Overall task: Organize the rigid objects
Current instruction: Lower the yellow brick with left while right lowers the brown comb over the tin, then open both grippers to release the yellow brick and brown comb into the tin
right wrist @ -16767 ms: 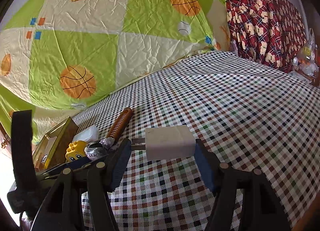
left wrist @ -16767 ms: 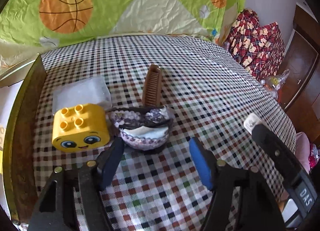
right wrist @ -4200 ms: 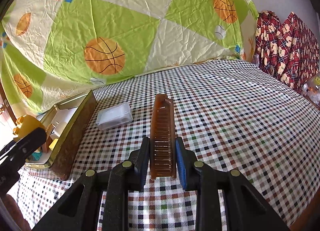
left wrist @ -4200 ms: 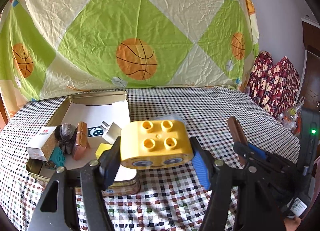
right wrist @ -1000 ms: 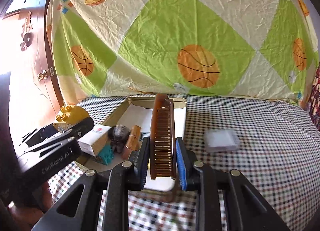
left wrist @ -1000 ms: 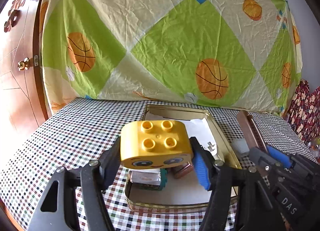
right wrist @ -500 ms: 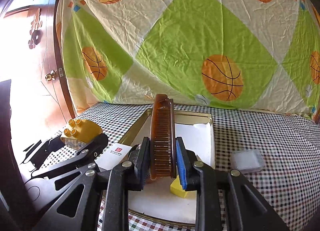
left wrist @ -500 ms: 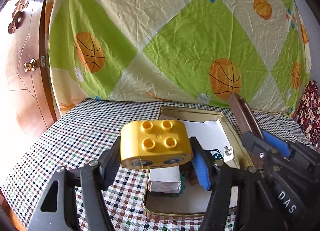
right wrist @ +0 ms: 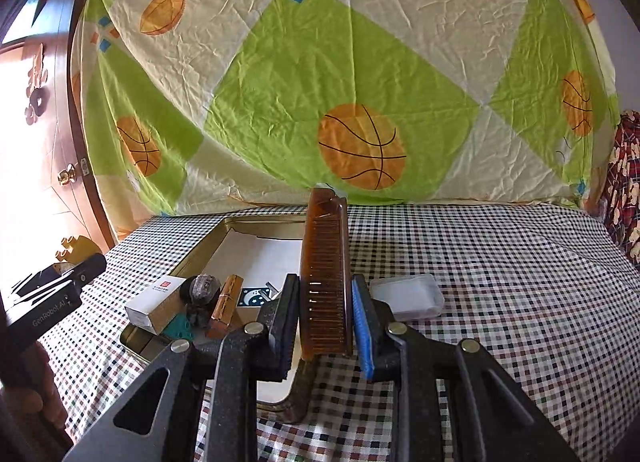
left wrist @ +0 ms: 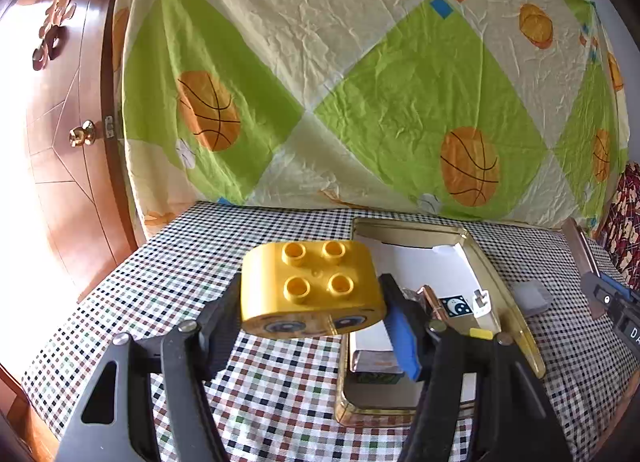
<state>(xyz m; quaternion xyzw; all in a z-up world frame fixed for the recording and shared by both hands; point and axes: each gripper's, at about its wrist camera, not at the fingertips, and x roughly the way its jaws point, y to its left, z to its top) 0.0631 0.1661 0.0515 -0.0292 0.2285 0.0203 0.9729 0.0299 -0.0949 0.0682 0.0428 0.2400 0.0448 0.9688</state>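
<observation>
My left gripper (left wrist: 316, 326) is shut on a yellow toy brick with a face (left wrist: 312, 286), held above the checked cloth just left of the gold tin (left wrist: 516, 314). My right gripper (right wrist: 326, 322) is shut on a brown comb (right wrist: 325, 274), held on edge above the right side of the same tin (right wrist: 200, 250). The tin holds a white box (right wrist: 156, 302), a dark round thing (right wrist: 202, 288), a copper tube (right wrist: 226, 298), a teal piece and a card. In the right wrist view the left gripper (right wrist: 60, 294) shows at far left.
A small clear plastic case (right wrist: 408, 296) lies on the checked cloth right of the tin; it also shows in the left wrist view (left wrist: 532, 296). A basketball-print sheet (right wrist: 360, 102) hangs behind. A wooden door (left wrist: 60, 166) stands at left, red patterned fabric (right wrist: 624, 182) at right.
Both grippers have shifted a little relative to the tin: it sits further right in the left wrist view and lower left in the right wrist view. Both grips are unchanged.
</observation>
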